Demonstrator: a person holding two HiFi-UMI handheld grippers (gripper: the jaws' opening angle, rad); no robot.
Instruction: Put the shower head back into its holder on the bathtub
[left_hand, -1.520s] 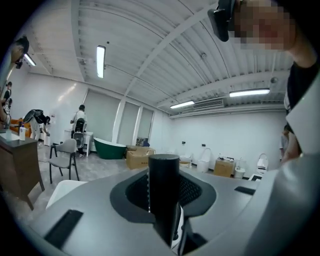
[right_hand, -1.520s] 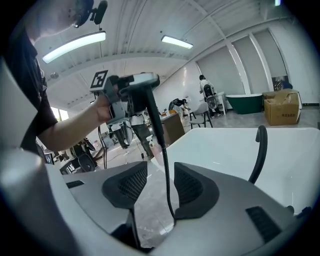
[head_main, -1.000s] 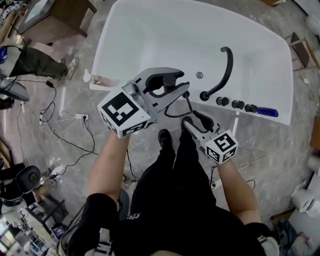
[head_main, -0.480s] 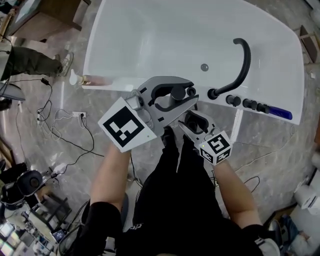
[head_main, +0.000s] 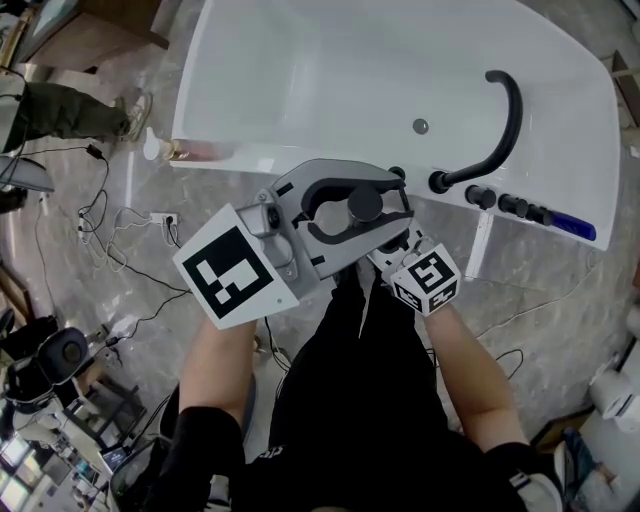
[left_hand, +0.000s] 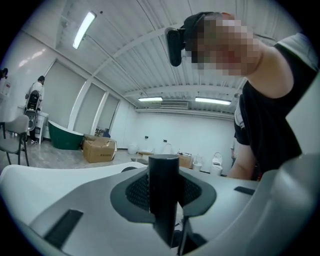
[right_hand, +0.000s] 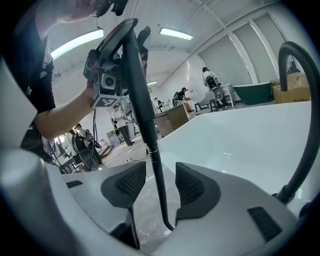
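While the left gripper (head_main: 395, 208) pinched the black shower head (head_main: 364, 204) at frame centre, just below the bathtub (head_main: 300, 70) rim, the right gripper (right_hand: 160, 181), jaws spread but just narrowed slightly, straddled the hose (right_hand: 151, 137); tub held only a drain (head_main: 420, 126).

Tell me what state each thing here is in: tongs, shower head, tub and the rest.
shower head, gripped by the left tongs, not in its holder
left tongs, shut on the shower head
right tongs, open, jaws just been closing slightly, pads not pressing the hose between them
hose, running ungripped through the right tongs
bathtub, no water seen
spout, not running
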